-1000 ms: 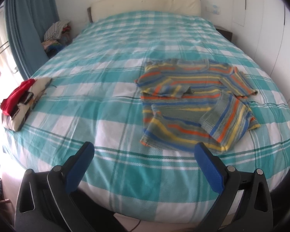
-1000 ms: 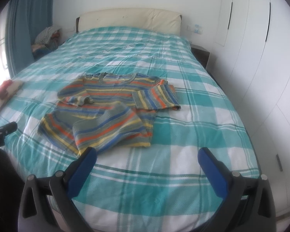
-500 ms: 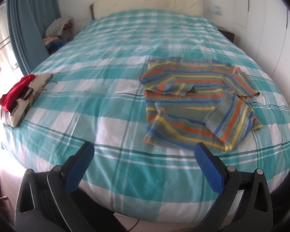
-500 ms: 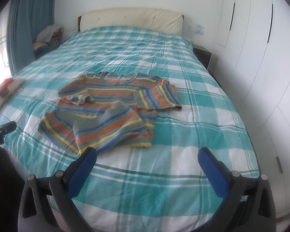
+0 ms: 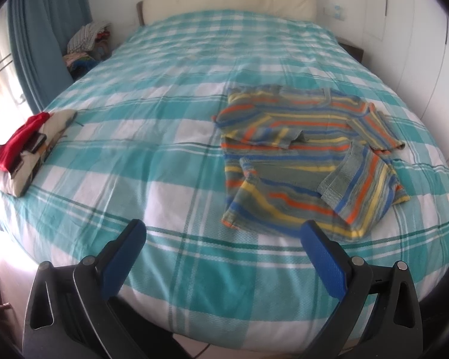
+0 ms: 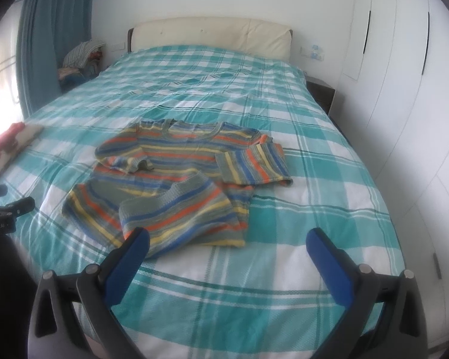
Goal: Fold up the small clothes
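Filling most of both views, a wide bed (image 5: 170,155) under a teal and white checked cover, cream headboard (image 6: 212,34) at the top centre, white cupboard doors (image 6: 404,95) down the right edge of the right wrist view, teal curtain (image 5: 42,39) at the upper left. Lying on the cover, right of centre in the left wrist view and centre in the right wrist view, a small striped jumper (image 5: 302,149) (image 6: 182,176) in grey, orange, yellow and blue: neckline toward the headboard, both sleeves folded inward across the body, bottom hem turned up at one corner, partly folded and rumpled. Resting at the left edge of the bed, well apart from the jumper, a small folded pile of clothes (image 5: 30,146) with a red piece on top. Heaped beside the curtain at the upper left, more loose laundry (image 5: 86,45). Hovering at the bottom of each frame over the foot of the bed, left tool (image 5: 224,239) and right tool (image 6: 227,243), blue pads spread wide apart, gripping nothing, right one's left pad overlapping the jumper's near edge in the picture.
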